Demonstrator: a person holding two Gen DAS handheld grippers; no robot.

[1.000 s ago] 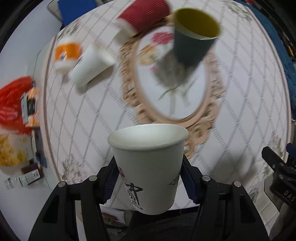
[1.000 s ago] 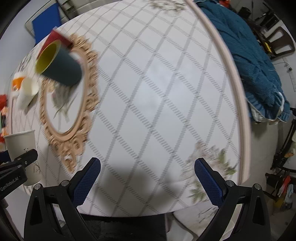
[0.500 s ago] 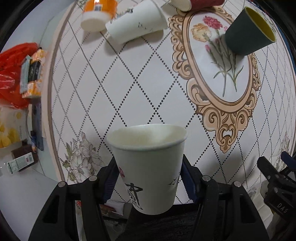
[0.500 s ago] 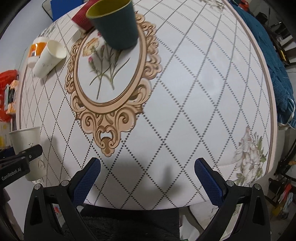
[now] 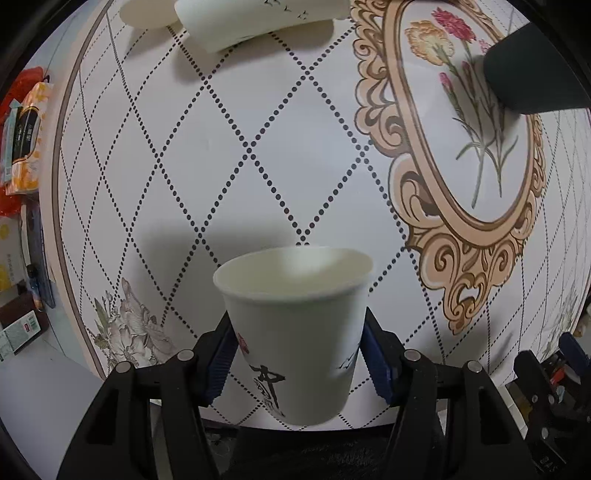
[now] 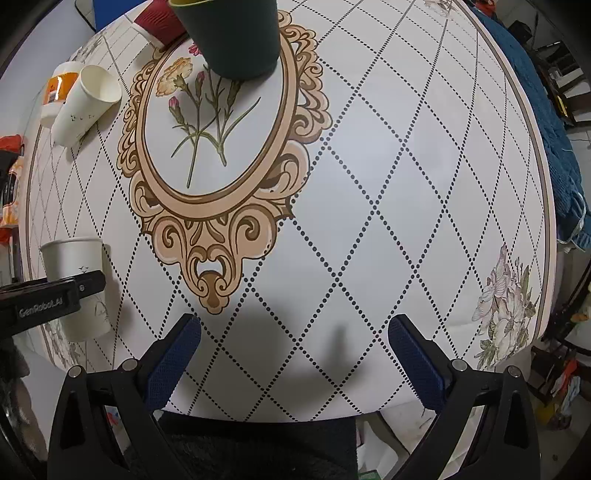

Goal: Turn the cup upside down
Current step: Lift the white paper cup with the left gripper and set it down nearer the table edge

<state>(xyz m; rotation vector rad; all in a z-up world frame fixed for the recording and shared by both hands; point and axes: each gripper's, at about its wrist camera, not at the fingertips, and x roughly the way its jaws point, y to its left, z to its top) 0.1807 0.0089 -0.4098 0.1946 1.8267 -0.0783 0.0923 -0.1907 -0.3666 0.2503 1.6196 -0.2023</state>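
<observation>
My left gripper (image 5: 297,354) is shut on a white paper cup (image 5: 295,332) with black and red print. The cup is upright, mouth up, held over the table's near left edge. The same cup (image 6: 79,291) and the left gripper shut on it show at the far left of the right wrist view. My right gripper (image 6: 293,358) is open and empty, above the table's near edge. A dark green cup (image 6: 229,37) with a yellow inside stands upright on the oval flower picture (image 6: 218,136).
A white paper cup (image 6: 86,107) lies on its side at the far left, next to an orange and white tub (image 6: 55,94). A red ribbed cup (image 6: 159,22) lies behind the green cup. Snack packets (image 5: 22,140) lie left of the table. A blue blanket (image 6: 546,122) is to the right.
Both grippers have come closer to the table and lower. The left gripper still holds the white cup upright. The right gripper has stayed open.
</observation>
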